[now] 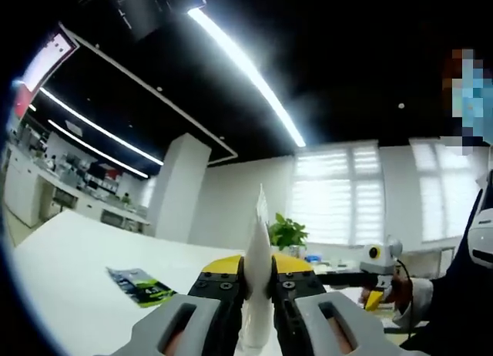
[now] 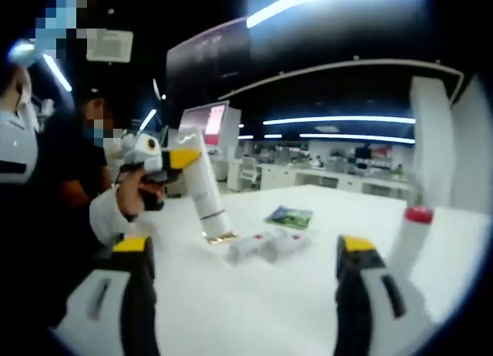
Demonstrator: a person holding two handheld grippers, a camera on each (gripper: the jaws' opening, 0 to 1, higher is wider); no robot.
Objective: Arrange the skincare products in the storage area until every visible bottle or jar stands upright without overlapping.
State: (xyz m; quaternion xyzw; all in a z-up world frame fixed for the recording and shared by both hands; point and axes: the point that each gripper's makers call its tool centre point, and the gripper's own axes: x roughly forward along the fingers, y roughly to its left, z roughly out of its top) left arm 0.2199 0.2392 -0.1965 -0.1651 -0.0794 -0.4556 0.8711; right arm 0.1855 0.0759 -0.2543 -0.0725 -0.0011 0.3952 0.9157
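Left tool clamped on one white tube, tilted with its gold end just touching the counter, probably to stand it upright. Right tool wide apart, holding nothing, likely waiting its turn. Also counted: one red-capped bottle already upright, two small white boxes lying flat, one green leaflet.

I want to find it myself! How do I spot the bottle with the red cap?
Look at the big white table in the right gripper view. Go to its far right side, just past the right gripper's yellow-tipped jaw. There the tall white bottle with the red cap stands upright and alone; the small white containers in the middle lie low and have no red top.
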